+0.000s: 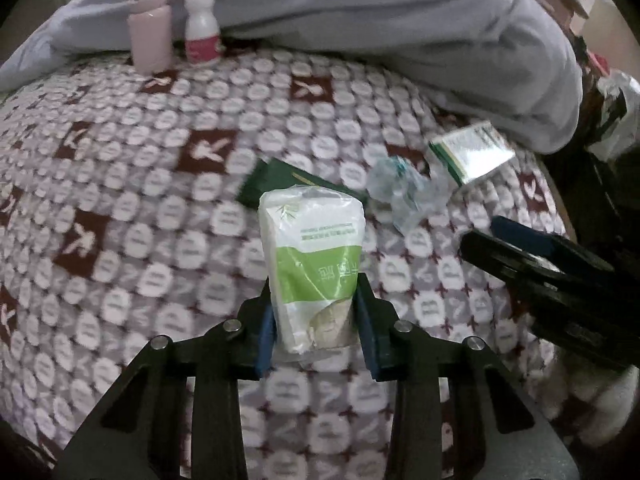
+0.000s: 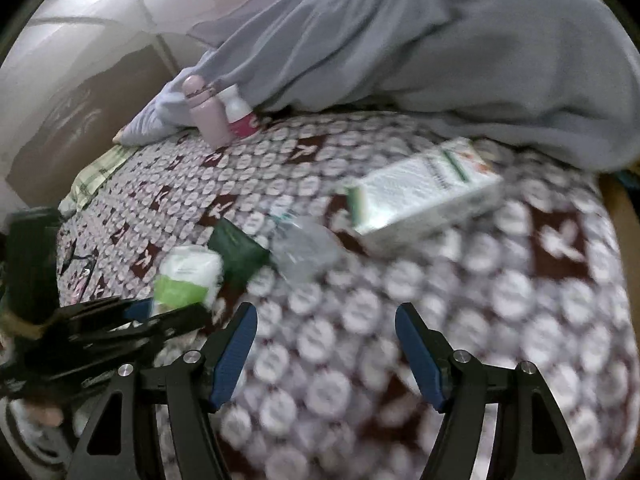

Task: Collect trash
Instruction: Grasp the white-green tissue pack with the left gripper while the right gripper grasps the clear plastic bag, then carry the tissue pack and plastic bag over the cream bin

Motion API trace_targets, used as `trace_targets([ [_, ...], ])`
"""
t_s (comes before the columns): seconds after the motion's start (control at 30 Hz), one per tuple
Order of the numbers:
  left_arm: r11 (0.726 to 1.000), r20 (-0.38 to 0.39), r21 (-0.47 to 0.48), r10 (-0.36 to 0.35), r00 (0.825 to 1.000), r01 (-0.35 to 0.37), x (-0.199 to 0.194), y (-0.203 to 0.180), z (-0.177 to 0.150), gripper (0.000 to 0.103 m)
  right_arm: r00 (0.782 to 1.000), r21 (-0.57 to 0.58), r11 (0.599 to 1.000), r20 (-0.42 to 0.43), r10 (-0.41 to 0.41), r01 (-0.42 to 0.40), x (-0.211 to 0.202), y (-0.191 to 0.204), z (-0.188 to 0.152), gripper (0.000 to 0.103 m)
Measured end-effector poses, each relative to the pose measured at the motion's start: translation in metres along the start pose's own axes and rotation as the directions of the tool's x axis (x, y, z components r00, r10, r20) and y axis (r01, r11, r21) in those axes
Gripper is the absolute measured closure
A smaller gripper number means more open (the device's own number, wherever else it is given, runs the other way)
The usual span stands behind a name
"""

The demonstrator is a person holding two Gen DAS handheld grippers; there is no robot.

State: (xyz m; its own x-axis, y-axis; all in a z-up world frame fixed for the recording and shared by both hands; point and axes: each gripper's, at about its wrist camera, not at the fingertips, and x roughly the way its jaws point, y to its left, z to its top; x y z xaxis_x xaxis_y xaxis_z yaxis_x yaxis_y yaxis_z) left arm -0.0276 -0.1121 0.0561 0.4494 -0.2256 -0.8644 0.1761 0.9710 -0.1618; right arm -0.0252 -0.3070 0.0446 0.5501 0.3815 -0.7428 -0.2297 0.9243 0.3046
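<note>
The left gripper [image 1: 316, 312] pinches the tissue pack [image 1: 312, 264], which partly hides a green packet [image 1: 280, 182]; the right gripper [image 2: 326, 346] gapes, blurred.

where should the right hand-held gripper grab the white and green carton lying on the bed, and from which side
Across its two long side faces, near mid-length, coming from above. The white and green carton lies flat on the bedspread, long and narrow. The open right hand-held gripper would probably span its width, not its length.

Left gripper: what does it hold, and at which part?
The left gripper clamps the green-and-white plastic tissue pack at its lower end, one pad on each side.
</note>
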Motion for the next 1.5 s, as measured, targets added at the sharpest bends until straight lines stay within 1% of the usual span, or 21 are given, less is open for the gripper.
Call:
trace_targets([
  [0.13,1.000,0.014,-0.020,-0.002,1.000,0.002,-0.005,0.011,0.003,0.070,1.000,-0.007,1.000,-0.015,-0.022,0.021,0.034,0.008,0.017,0.034],
  [0.23,1.000,0.017,-0.029,-0.008,1.000,0.009,-0.004,0.012,0.003,0.070,0.998,0.003,0.999,-0.042,-0.038,0.038,0.058,0.009,0.025,0.034],
  [0.3,1.000,0.015,-0.026,-0.008,1.000,0.008,-0.001,0.010,0.003,0.070,0.998,-0.003,0.999,-0.042,-0.049,0.049,0.063,0.009,0.026,0.047],
  [0.33,1.000,0.011,-0.026,-0.012,1.000,0.012,0.001,0.008,0.003,0.070,0.997,-0.008,0.998,-0.043,-0.061,0.061,0.065,0.009,0.026,0.057],
  [0.37,1.000,0.006,-0.025,-0.014,1.000,0.014,0.002,0.007,0.002,0.070,0.997,-0.003,0.998,-0.047,-0.068,0.068,0.066,0.007,0.027,0.063],
  [0.4,1.000,0.004,-0.023,-0.016,1.000,0.016,0.003,0.005,0.001,0.070,0.997,-0.001,0.998,-0.046,-0.065,0.065,0.066,0.006,0.027,0.067],
  [0.43,1.000,0.003,-0.020,-0.018,1.000,0.018,0.004,0.003,0.001,0.070,0.998,0.000,0.998,-0.041,-0.057,0.057,0.062,0.005,0.026,0.074],
  [0.47,1.000,0.003,-0.016,-0.019,1.000,0.019,0.004,0.000,0.000,0.070,0.998,0.000,0.999,-0.039,-0.052,0.052,0.059,0.004,0.025,0.077],
  [0.6,0.999,0.007,-0.002,-0.034,0.999,0.034,0.001,-0.011,-0.004,0.070,0.999,-0.018,0.999,-0.029,-0.030,0.029,0.033,0.006,0.013,0.077],
  [0.7,0.999,0.007,0.015,-0.048,0.999,0.048,-0.002,-0.026,-0.007,0.070,1.000,-0.023,1.000,-0.017,-0.013,0.013,0.007,0.005,-0.002,0.077],
  [0.87,0.996,0.007,0.060,-0.070,0.998,0.069,-0.007,-0.056,-0.015,0.070,1.000,-0.004,1.000,0.004,-0.020,0.020,-0.029,-0.003,-0.026,0.077],
  [1.2,0.982,0.003,0.158,-0.108,0.994,0.106,-0.017,-0.120,-0.029,0.070,0.995,0.060,0.994,0.049,-0.092,0.089,-0.090,-0.036,-0.060,0.077],
  [1.5,0.959,-0.006,0.243,-0.150,0.989,0.147,-0.020,-0.174,-0.037,0.070,0.981,0.145,0.975,0.073,-0.179,0.167,-0.134,-0.080,-0.088,0.077],
])
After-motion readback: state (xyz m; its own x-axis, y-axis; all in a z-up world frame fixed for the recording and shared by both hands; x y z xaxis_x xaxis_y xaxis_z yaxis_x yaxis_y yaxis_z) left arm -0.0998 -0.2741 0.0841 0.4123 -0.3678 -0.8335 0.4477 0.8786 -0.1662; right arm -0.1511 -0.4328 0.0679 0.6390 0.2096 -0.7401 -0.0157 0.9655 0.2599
